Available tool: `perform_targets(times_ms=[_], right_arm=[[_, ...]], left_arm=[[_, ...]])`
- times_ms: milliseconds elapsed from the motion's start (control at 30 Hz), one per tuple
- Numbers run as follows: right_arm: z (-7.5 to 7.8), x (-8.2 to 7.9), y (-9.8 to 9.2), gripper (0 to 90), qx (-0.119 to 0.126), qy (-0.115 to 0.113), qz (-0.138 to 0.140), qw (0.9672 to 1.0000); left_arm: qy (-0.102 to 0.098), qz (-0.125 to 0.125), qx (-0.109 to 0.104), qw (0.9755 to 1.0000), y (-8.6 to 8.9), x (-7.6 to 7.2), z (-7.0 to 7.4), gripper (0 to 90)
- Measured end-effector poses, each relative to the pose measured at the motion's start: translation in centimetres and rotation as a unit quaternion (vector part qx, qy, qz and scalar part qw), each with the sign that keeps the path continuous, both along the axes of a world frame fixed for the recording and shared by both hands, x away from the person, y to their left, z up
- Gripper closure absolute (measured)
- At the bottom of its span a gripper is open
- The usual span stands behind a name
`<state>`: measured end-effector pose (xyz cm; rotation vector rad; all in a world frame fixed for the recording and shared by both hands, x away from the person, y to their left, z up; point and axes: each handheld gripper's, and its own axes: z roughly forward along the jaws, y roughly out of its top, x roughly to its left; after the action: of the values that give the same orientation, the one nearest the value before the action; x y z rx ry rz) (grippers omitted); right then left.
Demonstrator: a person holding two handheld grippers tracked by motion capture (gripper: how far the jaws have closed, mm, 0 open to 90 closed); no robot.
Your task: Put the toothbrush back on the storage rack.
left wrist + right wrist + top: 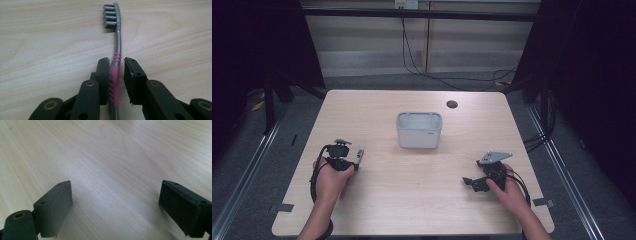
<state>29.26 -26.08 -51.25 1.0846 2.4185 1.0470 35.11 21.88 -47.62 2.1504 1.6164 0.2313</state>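
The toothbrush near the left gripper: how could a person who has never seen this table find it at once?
Start at the wooden table and go to the left gripper at its near left. The toothbrush lies flat between the jaws, a gap at one pad. Its grey bristles and pink grip set it apart from the grey bin at mid-table.

In the left gripper view the toothbrush (117,47) runs down between the jaws, so the lower end of its handle is cut off by the bottom edge and part of the pink grip sits hidden behind the left jaw. In the high view the toothbrush is too small to make out beneath the left gripper (343,156). What lies inside the grey bin (419,129), beyond the toothbrush, cannot be told.
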Motion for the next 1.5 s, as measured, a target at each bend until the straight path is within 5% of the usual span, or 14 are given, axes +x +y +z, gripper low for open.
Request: perform_targets(times_ms=[167, 333, 500, 800, 967, 1067, 1500], right_arm=[[0.0, 0.0, 0.0, 11.0, 0.000, 0.000, 0.000, 1.0000], [0.0, 0.0, 0.0, 11.0, 0.000, 0.000, 0.000, 1.0000], [0.0, 0.0, 0.0, 11.0, 0.000, 0.001, -0.001, 1.0000], [0.0, 0.0, 0.0, 11.0, -0.001, 0.001, -0.001, 1.0000], [0.0, 0.0, 0.0, 11.0, -0.001, 0.000, -0.001, 1.0000], [0.0, 0.0, 0.0, 11.0, -0.001, 0.000, -0.001, 1.0000], [0.0, 0.0, 0.0, 11.0, 0.000, 0.000, 0.000, 1.0000]], left_arm=[[0.008, -0.002, 0.010, 0.9999, -0.3, 0.0, 0.1, 80.5], [-0.009, 0.013, -0.032, 0.9994, 0.1, -0.2, 0.9, 80.6], [-0.047, 0.012, -0.063, 0.9968, 0.5, -0.5, 2.8, 80.7], [-0.120, -0.001, -0.106, 0.9871, -0.2, -0.8, 5.6, 80.6], [-0.165, -0.002, -0.133, 0.9773, -0.8, -0.8, 7.1, 80.6], [-0.179, -0.001, -0.139, 0.9740, -1.0, -0.7, 7.5, 80.6], [-0.203, -0.007, -0.153, 0.9671, -2.2, 0.0, 8.5, 80.6]])
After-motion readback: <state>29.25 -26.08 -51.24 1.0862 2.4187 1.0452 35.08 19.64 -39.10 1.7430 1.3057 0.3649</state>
